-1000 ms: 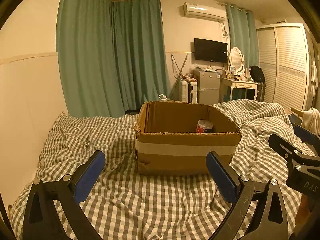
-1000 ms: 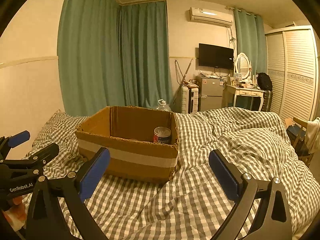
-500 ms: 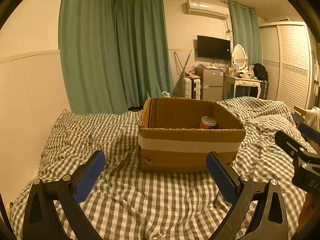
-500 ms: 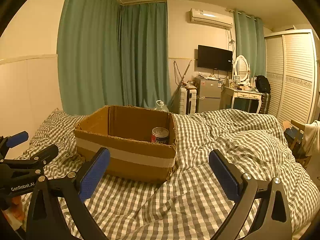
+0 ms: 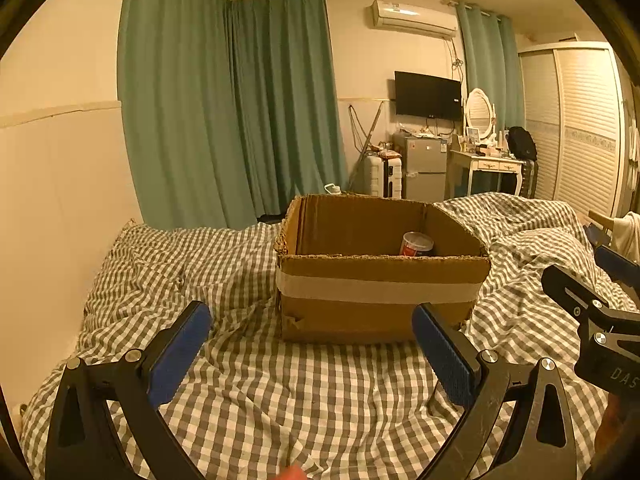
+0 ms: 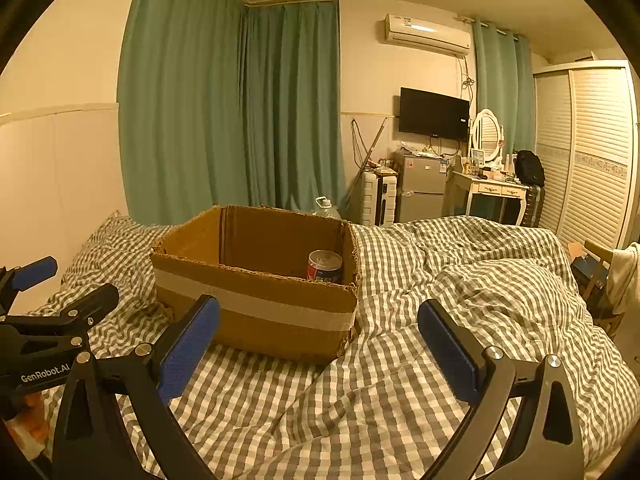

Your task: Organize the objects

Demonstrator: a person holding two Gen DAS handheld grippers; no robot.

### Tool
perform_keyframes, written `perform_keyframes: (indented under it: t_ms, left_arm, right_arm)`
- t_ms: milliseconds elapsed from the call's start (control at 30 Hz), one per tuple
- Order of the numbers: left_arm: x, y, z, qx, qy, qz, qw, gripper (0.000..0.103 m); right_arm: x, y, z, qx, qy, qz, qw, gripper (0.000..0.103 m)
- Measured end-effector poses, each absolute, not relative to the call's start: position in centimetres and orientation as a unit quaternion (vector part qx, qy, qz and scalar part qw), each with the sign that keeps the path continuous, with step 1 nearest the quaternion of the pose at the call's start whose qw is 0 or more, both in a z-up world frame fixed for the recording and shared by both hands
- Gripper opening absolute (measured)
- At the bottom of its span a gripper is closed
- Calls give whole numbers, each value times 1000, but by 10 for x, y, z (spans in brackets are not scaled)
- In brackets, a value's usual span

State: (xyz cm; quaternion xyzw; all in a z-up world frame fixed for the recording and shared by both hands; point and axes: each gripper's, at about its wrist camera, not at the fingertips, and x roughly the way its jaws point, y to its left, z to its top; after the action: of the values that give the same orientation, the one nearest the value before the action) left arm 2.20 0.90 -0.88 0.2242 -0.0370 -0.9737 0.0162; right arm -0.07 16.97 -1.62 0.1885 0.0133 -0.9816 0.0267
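An open cardboard box (image 5: pixel 380 292) with a pale tape band stands on the checked bedspread, also in the right wrist view (image 6: pixel 256 304). A red can (image 5: pixel 416 244) stands upright inside it near the right wall; it shows in the right wrist view (image 6: pixel 325 266) too. My left gripper (image 5: pixel 310 320) is open and empty, held in front of the box. My right gripper (image 6: pixel 318 316) is open and empty, in front of the box's right corner. Each gripper shows at the edge of the other's view.
The checked bedspread (image 6: pixel 460 300) is rumpled, with raised folds to the right of the box. Green curtains (image 5: pixel 224 112) hang behind. A small fridge (image 6: pixel 422 188), a dressing table (image 6: pixel 494 196) and a wardrobe (image 6: pixel 592 152) stand at the back right.
Both views have tilted slightly downward and the box sits a little lower and closer to centre. Both grippers stay open and empty.
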Motion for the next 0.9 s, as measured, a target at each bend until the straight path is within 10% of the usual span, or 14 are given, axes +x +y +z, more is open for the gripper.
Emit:
perform_keyframes:
  t_ms: [900]
  left_arm:
    - [21, 10, -8, 227, -38, -973, 12, 103]
  right_arm:
    - [-2, 168, -20, 195, 17, -980, 25, 99]
